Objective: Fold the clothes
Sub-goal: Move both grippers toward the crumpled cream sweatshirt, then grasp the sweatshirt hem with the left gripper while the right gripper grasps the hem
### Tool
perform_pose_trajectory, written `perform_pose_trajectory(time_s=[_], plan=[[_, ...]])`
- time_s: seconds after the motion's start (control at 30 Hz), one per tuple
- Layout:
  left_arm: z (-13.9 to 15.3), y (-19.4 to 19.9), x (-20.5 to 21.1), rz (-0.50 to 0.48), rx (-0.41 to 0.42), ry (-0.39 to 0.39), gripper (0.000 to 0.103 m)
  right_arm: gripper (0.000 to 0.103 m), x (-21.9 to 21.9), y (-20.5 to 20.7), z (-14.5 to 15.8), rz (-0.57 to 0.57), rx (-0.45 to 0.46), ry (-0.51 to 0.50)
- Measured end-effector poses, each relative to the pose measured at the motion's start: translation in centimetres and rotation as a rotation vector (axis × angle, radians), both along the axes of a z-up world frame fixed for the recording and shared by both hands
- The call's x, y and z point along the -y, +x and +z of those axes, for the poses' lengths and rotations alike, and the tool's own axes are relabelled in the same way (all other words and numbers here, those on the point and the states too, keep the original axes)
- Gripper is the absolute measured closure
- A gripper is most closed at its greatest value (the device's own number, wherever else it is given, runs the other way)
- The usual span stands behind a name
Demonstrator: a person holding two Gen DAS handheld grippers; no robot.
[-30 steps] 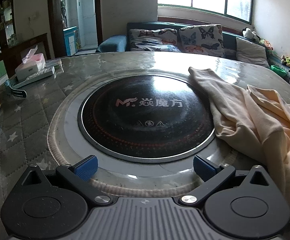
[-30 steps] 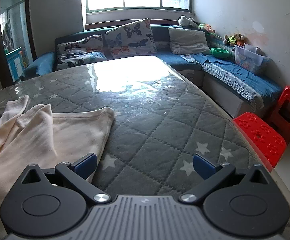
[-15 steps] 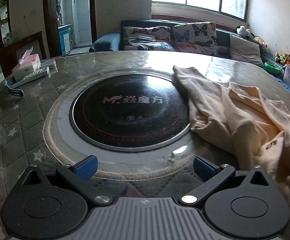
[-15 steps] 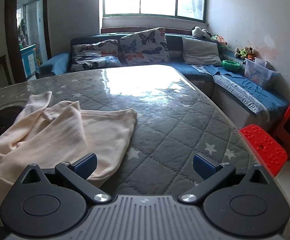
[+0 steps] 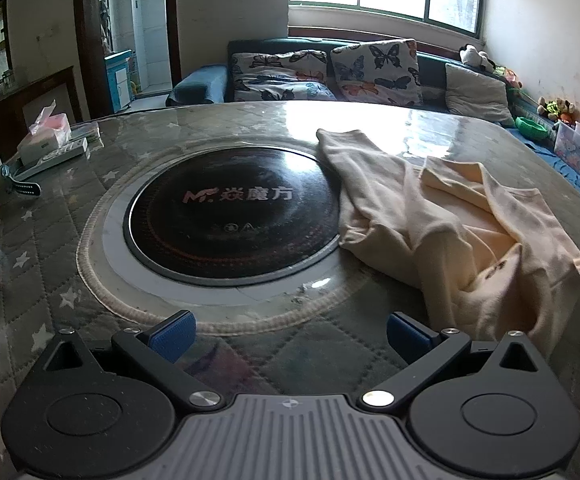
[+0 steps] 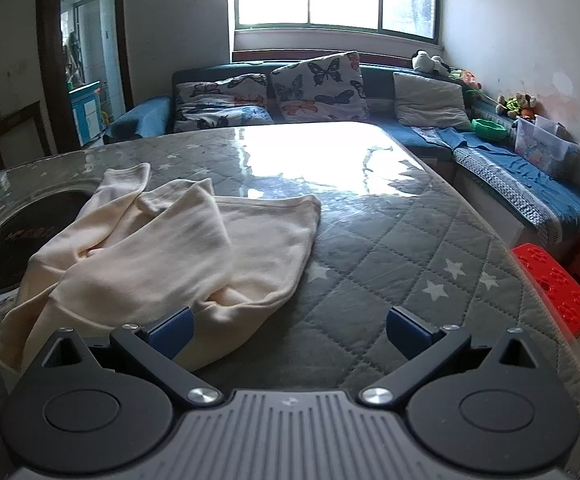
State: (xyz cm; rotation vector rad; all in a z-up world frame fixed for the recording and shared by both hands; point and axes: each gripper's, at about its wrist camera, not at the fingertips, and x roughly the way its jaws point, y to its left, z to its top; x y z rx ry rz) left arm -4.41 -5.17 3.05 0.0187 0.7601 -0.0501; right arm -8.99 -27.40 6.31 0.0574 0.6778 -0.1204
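Left wrist view: the left claw (image 5: 287, 332) is spread wide with nothing in it, hovering over the near edge of the table (image 5: 249, 360). The round black cooktop (image 5: 229, 212) sits dead centre, and the crumpled cream garment (image 5: 442, 224) lies to its right, one edge draped over the rim. A tissue box (image 5: 47, 136) sits far left.

Right wrist view: the right claw (image 6: 287, 328) is wide open too and empty. Here the garment (image 6: 161, 256) is near left, just past the left fingertip (image 6: 171, 330). Only this view catches the red stools (image 6: 554, 288) at right.
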Motion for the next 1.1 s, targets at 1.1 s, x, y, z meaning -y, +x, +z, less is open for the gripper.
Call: perform_pose_trajectory(time_s=[1.1], plan=[[0.7, -3.5, 3.7, -0.073, -0.046, 0.078, 0.0, 0.0, -4.1, -4.5, 0.4, 0.132, -0.014, 0.02]])
